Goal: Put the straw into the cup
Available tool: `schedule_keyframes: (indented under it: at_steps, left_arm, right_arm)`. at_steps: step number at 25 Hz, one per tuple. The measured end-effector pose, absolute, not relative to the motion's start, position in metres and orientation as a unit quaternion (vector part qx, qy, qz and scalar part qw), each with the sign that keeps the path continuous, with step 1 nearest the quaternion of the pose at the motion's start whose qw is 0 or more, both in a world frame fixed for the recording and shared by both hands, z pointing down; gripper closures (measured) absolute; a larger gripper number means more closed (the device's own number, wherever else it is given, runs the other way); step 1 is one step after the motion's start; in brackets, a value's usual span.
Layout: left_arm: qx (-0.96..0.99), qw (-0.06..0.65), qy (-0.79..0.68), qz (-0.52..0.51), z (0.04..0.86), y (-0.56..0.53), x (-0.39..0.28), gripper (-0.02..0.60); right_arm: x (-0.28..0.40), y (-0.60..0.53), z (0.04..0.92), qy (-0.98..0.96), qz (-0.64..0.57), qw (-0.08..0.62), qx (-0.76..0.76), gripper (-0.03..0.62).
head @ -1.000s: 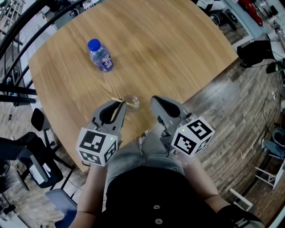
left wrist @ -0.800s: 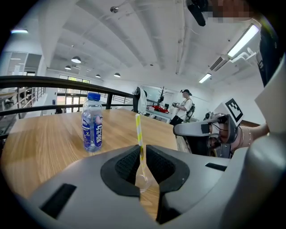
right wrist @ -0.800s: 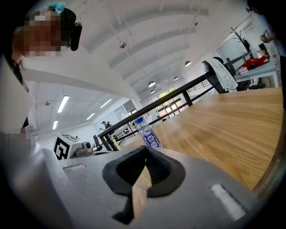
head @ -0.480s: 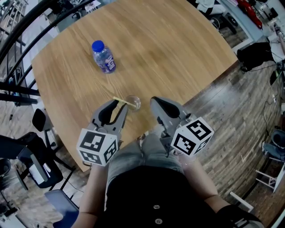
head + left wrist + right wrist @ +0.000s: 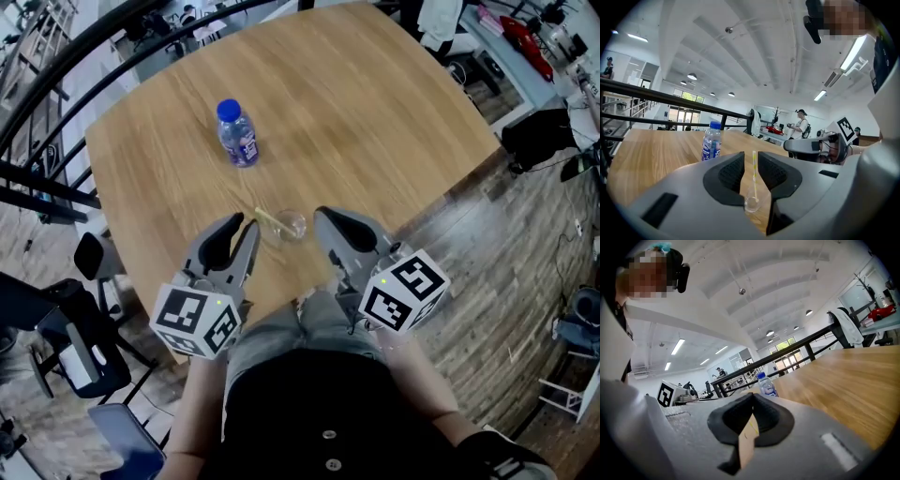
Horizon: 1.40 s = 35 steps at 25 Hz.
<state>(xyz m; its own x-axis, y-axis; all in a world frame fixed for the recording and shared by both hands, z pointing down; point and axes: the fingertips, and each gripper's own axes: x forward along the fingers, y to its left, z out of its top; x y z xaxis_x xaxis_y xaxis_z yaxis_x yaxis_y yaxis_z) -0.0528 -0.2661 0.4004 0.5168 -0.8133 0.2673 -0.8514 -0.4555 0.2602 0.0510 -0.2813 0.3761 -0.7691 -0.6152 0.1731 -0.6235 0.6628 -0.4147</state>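
A small clear cup [image 5: 292, 225] stands on the wooden table [image 5: 375, 122] near its front edge. A thin yellow straw [image 5: 267, 217] leans in it, its top pointing left. My left gripper [image 5: 242, 228] hangs just short of the cup on the left, open and holding nothing. In the left gripper view the straw [image 5: 754, 168] and cup [image 5: 752, 204] show through the gap of that gripper [image 5: 751, 161], beyond the pads and not touching them. My right gripper [image 5: 323, 217] hovers right of the cup, shut and empty. The right gripper view shows its tips [image 5: 752, 397] meeting.
A water bottle [image 5: 237, 134] with a blue cap stands upright on the far left of the table. Black railings [image 5: 56, 75] and a chair [image 5: 89, 258] lie off the left edge. Wooden floor [image 5: 506, 244] and cluttered desks lie to the right.
The left gripper has opened and let go of the straw, then drawn back and up from the cup. The straw now rests in the cup by itself. The right gripper rose slightly.
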Motion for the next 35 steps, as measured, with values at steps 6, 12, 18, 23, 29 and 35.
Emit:
schedule_keyframes:
  at_steps: [6,12,18,23,29,35]
  left_arm:
    - [0.845,0.156,-0.512,-0.019,0.364,-0.261,-0.062,0.534]
    - [0.849,0.149,-0.504,-0.049,0.346,-0.255,-0.055,0.555]
    - [0.853,0.187,-0.484,-0.067,0.351,-0.246,-0.052,0.561]
    - [0.854,0.188,-0.482,-0.052,0.354,-0.24,-0.046,0.561]
    - [0.853,0.198,-0.481,-0.052,0.36,-0.233,-0.044,0.561]
    - [0.852,0.196,-0.484,-0.049,0.362,-0.232,-0.043,0.563]
  right_arm:
    - [0.04,-0.274,0.349,-0.924,0.211,-0.015,0.319,0.595]
    - [0.034,-0.269,0.332,-0.934,0.181,-0.017,0.307,0.595]
    - [0.024,-0.255,0.328,-0.94,0.169,-0.014,0.296,0.595]
    - [0.023,-0.248,0.326,-0.942,0.166,-0.009,0.292,0.595]
    - [0.021,-0.242,0.327,-0.944,0.157,-0.005,0.29,0.595]
    - [0.02,-0.24,0.329,-0.945,0.157,-0.004,0.286,0.595]
